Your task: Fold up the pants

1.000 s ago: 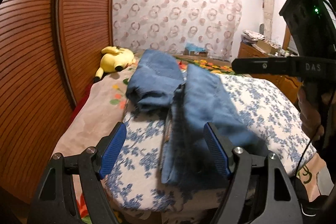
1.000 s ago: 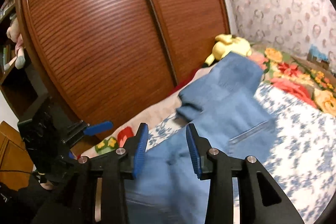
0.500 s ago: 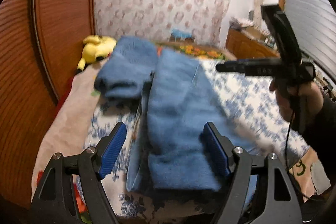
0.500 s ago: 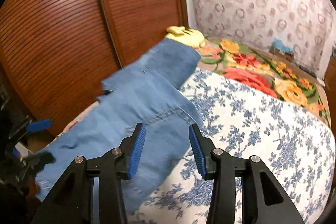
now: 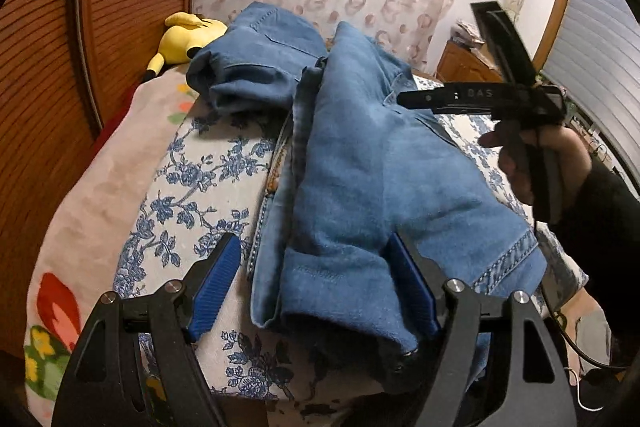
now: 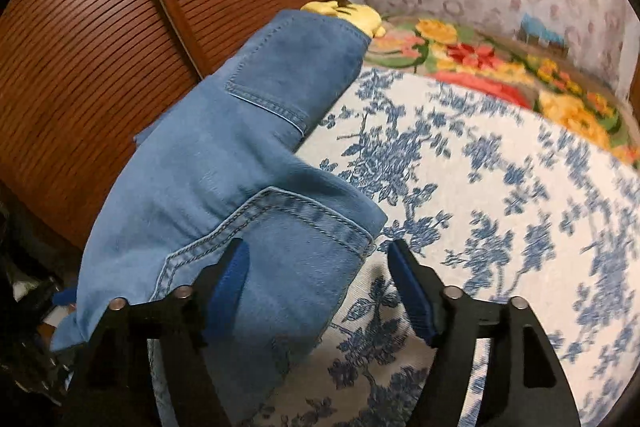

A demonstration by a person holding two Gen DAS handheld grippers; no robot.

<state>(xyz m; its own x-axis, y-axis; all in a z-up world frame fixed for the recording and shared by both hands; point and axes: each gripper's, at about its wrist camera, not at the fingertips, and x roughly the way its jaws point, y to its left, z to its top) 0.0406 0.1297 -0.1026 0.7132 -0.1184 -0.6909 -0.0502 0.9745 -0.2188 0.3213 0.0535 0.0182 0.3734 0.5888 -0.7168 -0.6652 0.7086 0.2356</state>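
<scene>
Blue denim pants (image 5: 360, 167) lie folded lengthwise on the bed, one end bunched at the far side near the wardrobe. My left gripper (image 5: 316, 279) is open low over the near hem, which lies between its jaws; the left pad stands clear of the cloth. The right gripper (image 5: 480, 95), held by a hand, hovers over the pants' right side. In the right wrist view the right gripper (image 6: 320, 283) has its jaws opening, with a stitched corner of the pants (image 6: 248, 187) lying loose between them, not pinched.
A blue floral bedspread (image 5: 192, 187) covers the bed (image 6: 500, 187). A yellow plush toy (image 5: 188, 35) lies at the far left by the slatted wooden wardrobe door (image 5: 40, 67). A patterned curtain hangs behind. A wooden dresser (image 5: 460, 63) stands at the far right.
The right gripper's jaws have spread from narrow to wide, and it swung to the pants' right edge. The left gripper sank closer to the near hem. The pants now lie flatter.
</scene>
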